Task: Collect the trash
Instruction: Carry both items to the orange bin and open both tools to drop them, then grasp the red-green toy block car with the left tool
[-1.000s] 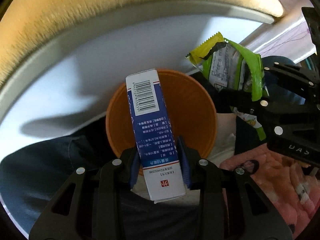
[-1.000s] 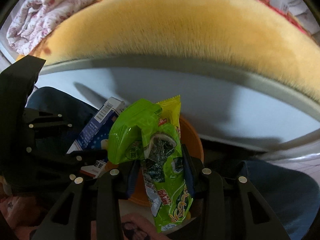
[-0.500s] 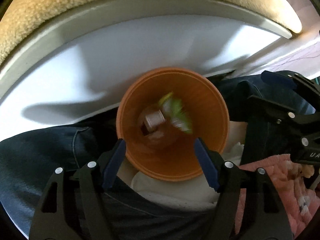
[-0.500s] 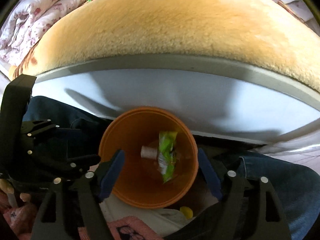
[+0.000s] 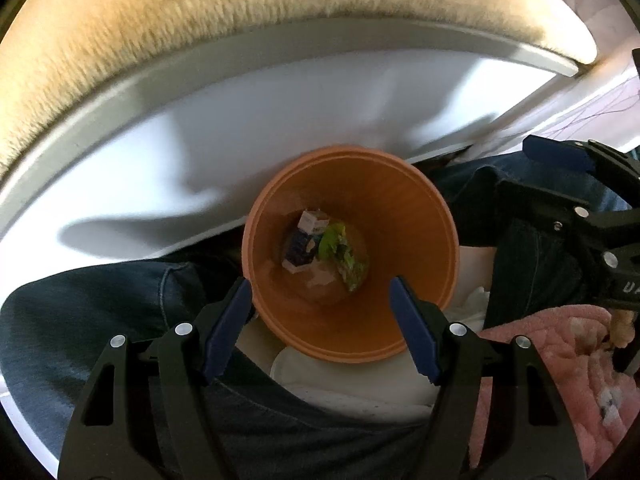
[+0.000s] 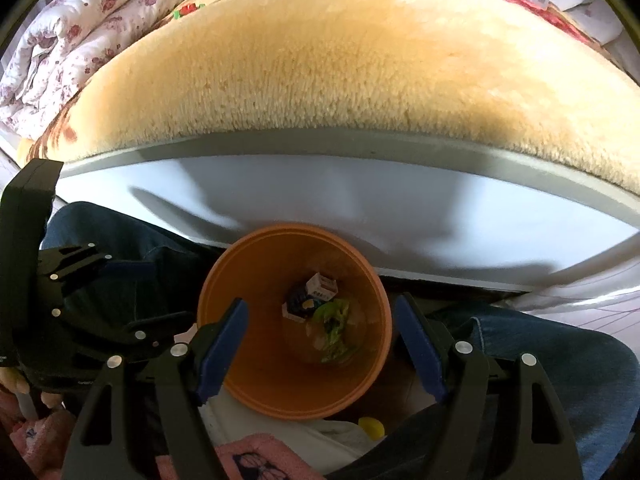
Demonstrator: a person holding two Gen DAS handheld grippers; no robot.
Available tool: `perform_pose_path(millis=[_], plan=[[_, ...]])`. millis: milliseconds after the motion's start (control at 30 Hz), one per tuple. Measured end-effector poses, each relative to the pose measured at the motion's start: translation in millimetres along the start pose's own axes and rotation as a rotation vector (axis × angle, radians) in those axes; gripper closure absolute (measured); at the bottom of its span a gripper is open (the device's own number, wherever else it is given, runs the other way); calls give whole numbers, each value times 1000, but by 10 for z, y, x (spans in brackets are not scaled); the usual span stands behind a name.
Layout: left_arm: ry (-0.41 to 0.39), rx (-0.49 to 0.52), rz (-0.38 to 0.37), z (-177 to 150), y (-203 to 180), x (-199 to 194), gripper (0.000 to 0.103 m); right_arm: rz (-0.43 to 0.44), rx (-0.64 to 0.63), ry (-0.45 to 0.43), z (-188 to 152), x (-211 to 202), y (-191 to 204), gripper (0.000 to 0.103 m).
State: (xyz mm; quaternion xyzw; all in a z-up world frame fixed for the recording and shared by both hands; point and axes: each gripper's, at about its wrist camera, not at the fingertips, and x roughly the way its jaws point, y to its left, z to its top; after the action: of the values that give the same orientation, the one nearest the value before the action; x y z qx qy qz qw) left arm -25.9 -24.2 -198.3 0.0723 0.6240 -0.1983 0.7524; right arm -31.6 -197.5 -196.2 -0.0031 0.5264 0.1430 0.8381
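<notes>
Beige plush bedding (image 6: 360, 64) fills the top of both my views, over a grey bed rail (image 5: 280, 44) and a white side panel (image 6: 320, 200). Below the panel sits an orange bin (image 5: 420, 216), wedged between two denim-clad legs (image 5: 100, 312) of the person holding the rig; its base is hidden from me.

I see my left gripper (image 5: 322, 328) hanging over the near rim, jaws spread wide with nothing between the blue pads (image 5: 228, 332). My right gripper (image 6: 320, 344) hangs the same way, pads (image 6: 222, 352) apart and empty. Both sets of jaws have just been opening.

Down in the bin lie the box (image 5: 306, 240), blue and white, and beside it the green wrapper (image 5: 344, 256), touching it as far as I can tell. Print on both is too small to read. Some pale scraps lie under them, which I cannot make out.

At the right edge of the left view the other gripper is cut off. Pink fabric (image 5: 560, 344) sits at lower right. In the right view a floral quilt (image 6: 60, 48) is bunched at upper left, and a small yellow thing (image 6: 370, 428) peeks out below the bin, mostly hidden.
</notes>
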Motion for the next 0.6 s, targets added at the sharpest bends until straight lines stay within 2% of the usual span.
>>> perform_pose_path(millis=[167, 300, 333, 400, 467, 600], plan=[[-61, 12, -6, 24, -17, -253, 33, 2, -4, -57, 52, -224, 8, 29], [-163, 34, 5, 106, -35, -609, 33, 5, -6, -138, 150, -512, 6, 27], [-200, 38, 19, 142, -29, -723, 32, 9, -5, -166, 183, -609, -5, 26], [-290, 34, 63, 237, 18, -961, 20, 14, -4, -215, 233, -758, -9, 25], [-375, 24, 112, 340, 85, -1148, 15, 19, -4, -264, 271, -902, -9, 23], [-461, -33, 146, 667, 340, -1376, 13, 28, -1, -323, 353, -1102, 8, 22]])
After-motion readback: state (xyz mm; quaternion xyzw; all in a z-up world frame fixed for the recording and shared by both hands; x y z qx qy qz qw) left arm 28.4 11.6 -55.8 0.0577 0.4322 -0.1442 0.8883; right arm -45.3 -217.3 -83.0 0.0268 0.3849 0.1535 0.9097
